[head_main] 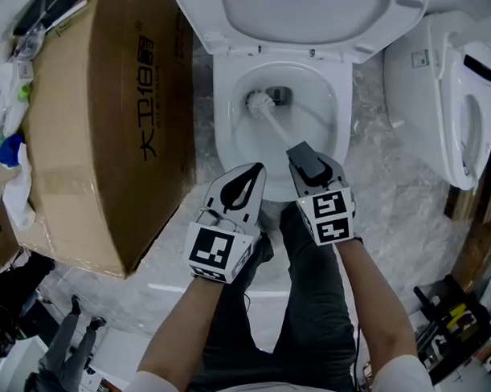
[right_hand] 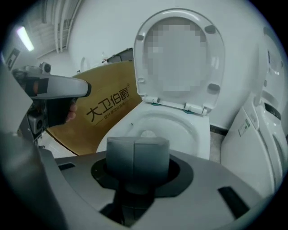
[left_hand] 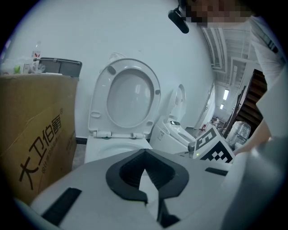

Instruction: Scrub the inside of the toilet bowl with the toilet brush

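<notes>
The white toilet (head_main: pixel 224 126) stands in front of me with its lid (head_main: pixel 300 16) raised. The toilet brush's white bristle head (head_main: pixel 258 100) rests deep in the bowl near the drain, and its pale handle (head_main: pixel 280 130) slants back to my right gripper (head_main: pixel 305 157), which is shut on the handle's grey end. In the right gripper view that grey end (right_hand: pixel 137 155) fills the jaws, with the bowl (right_hand: pixel 180 123) beyond. My left gripper (head_main: pixel 244 183) hovers at the bowl's near rim, left of the right one, shut and empty; its pads (left_hand: pixel 135 173) meet with nothing between them.
A big cardboard box (head_main: pixel 103 122) stands close against the toilet's left side. A second white toilet (head_main: pixel 450 102) sits to the right. My legs in dark trousers (head_main: pixel 306 314) are just before the bowl. Clutter lies on the floor at both lower corners.
</notes>
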Action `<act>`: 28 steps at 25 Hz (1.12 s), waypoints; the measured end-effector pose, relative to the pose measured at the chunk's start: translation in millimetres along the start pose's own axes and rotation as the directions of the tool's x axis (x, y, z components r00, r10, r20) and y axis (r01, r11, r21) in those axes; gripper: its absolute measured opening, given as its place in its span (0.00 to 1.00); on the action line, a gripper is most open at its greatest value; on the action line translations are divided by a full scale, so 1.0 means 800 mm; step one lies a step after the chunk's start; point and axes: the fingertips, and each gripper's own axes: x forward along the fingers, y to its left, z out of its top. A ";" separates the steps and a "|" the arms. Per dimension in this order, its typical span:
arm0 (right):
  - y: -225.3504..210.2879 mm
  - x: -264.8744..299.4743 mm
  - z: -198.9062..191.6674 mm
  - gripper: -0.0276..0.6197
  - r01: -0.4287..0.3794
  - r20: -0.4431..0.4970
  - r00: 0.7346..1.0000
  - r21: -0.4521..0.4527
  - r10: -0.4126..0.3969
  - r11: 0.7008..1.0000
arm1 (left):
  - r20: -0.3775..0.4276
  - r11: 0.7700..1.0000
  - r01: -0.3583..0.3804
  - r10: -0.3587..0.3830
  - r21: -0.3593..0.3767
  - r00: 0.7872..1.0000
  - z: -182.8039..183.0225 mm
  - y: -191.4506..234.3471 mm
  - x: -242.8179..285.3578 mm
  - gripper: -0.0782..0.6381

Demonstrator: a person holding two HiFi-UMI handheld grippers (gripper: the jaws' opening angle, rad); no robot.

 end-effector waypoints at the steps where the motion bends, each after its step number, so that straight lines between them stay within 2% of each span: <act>1: -0.002 0.003 0.005 0.28 0.004 -0.001 1.000 -0.031 -0.004 1.000 | 0.003 1.000 0.000 0.000 0.000 1.000 -0.001 0.002 0.001 0.12; 7: -0.036 0.011 0.010 0.28 0.037 -0.014 0.999 -0.191 -0.041 0.981 | 0.018 1.000 -0.005 0.005 -0.002 1.000 0.001 0.013 0.013 0.12; 10: -0.062 0.004 0.012 0.28 0.074 -0.021 0.997 -0.210 -0.080 0.975 | 0.027 1.000 -0.002 0.002 0.002 1.000 0.004 0.013 0.020 0.12; 14: -0.099 -0.012 0.011 0.28 0.130 -0.050 0.989 -0.189 -0.142 0.973 | 0.036 1.000 -0.002 0.002 0.002 0.999 0.010 0.013 0.024 0.12; 18: -0.114 -0.033 -0.003 0.28 0.158 -0.109 0.976 -0.244 -0.189 0.957 | 0.035 1.000 -0.003 0.003 -0.002 0.999 0.016 0.007 0.019 0.12; 25: -0.090 -0.067 -0.049 0.28 0.108 -0.230 0.953 -0.356 -0.199 0.928 | 0.016 1.000 0.002 -0.001 -0.021 1.000 0.015 -0.010 0.000 0.12; 28: -0.066 -0.075 -0.066 0.28 0.066 -0.263 0.951 -0.340 -0.162 0.938 | 0.013 1.000 0.001 0.000 -0.030 1.000 0.013 -0.014 -0.008 0.12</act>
